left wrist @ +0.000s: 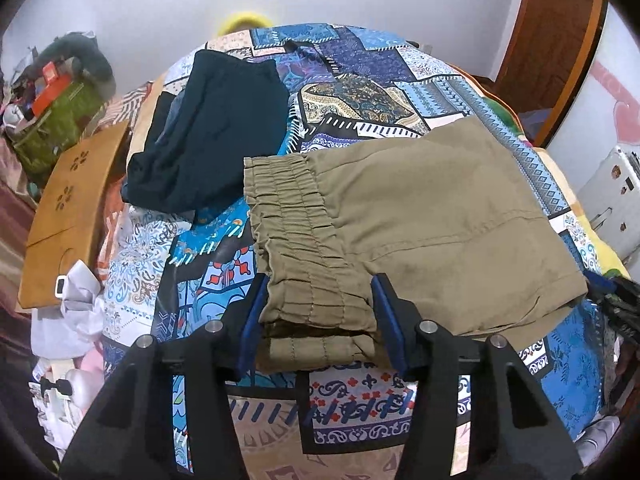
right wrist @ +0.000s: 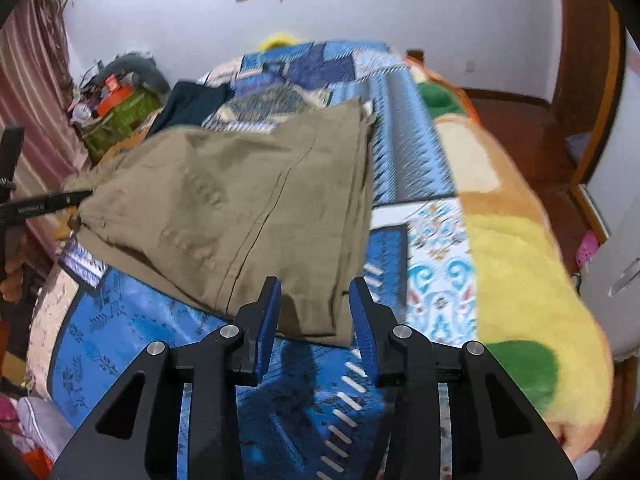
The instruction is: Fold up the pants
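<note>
Khaki pants (left wrist: pixel 420 216) lie folded on the patterned bedspread (left wrist: pixel 352 404), elastic waistband toward the left. My left gripper (left wrist: pixel 316 312) is open, its blue pads on either side of the waistband's near corner. In the right wrist view the same pants (right wrist: pixel 224 208) lie flat. My right gripper (right wrist: pixel 314 300) is open, its pads straddling the near hem corner. The left gripper's tip (right wrist: pixel 48 202) shows at the pants' far left edge.
A pile of dark navy clothes (left wrist: pixel 208 132) lies on the bed behind the pants. A wooden board (left wrist: pixel 72 216) and cluttered boxes (left wrist: pixel 56 112) stand left of the bed. A yellow and green blanket (right wrist: pixel 516 280) covers the bed's right side. A wooden door (right wrist: pixel 584 40) is at the right.
</note>
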Demonstrator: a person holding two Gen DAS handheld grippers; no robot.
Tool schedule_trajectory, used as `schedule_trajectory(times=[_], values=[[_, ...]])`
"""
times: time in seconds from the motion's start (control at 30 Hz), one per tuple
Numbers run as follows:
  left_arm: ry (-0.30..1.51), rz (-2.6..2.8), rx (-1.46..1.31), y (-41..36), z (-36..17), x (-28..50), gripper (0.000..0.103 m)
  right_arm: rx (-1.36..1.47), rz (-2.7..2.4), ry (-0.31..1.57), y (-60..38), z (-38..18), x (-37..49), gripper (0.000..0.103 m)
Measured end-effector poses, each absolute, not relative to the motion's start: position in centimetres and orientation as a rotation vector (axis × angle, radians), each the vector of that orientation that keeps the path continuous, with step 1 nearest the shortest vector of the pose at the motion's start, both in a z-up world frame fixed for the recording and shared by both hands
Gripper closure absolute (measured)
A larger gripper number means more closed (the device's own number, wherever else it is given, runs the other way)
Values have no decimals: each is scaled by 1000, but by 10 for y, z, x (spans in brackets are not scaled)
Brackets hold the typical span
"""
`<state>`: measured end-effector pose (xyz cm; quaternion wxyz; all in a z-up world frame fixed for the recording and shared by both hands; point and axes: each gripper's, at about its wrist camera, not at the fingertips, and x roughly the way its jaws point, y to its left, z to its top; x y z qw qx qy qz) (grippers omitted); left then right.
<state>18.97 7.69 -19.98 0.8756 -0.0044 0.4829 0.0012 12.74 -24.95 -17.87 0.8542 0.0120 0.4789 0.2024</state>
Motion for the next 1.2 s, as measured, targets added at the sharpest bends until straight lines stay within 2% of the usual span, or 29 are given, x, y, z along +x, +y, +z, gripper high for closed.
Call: schedule_trajectory(times=[0.07,0.13,0.3,0.47,0.57,0.7,0.8,0.9,1.1,1.2], values=[[1004,0,-5,76,-200,188,52,30,431,1011,-246,-190,127,75],[996,-2,11,74,-198,186,54,-14,431,988,-242,-190,124,89],[929,11,62,67,-179,180,56,-117,425,928,-236,-175,121,95],[888,-12,58,67,-160,175,57,-111,391,820,-253,-138,126,96],[913,-17,48,66,-169,172,57,-104,378,803,-263,-131,129,96],[996,-2,19,70,-200,171,56,-104,378,905,-263,-162,133,96],[1001,-10,-13,75,-210,166,52,-95,394,988,-258,-183,131,95],[993,-5,-24,80,-201,166,48,-109,375,975,-258,-176,128,93],[919,33,22,75,-170,166,47,-106,398,862,-254,-129,128,90],[861,19,21,69,-149,167,41,-67,484,819,-239,-109,131,85]])
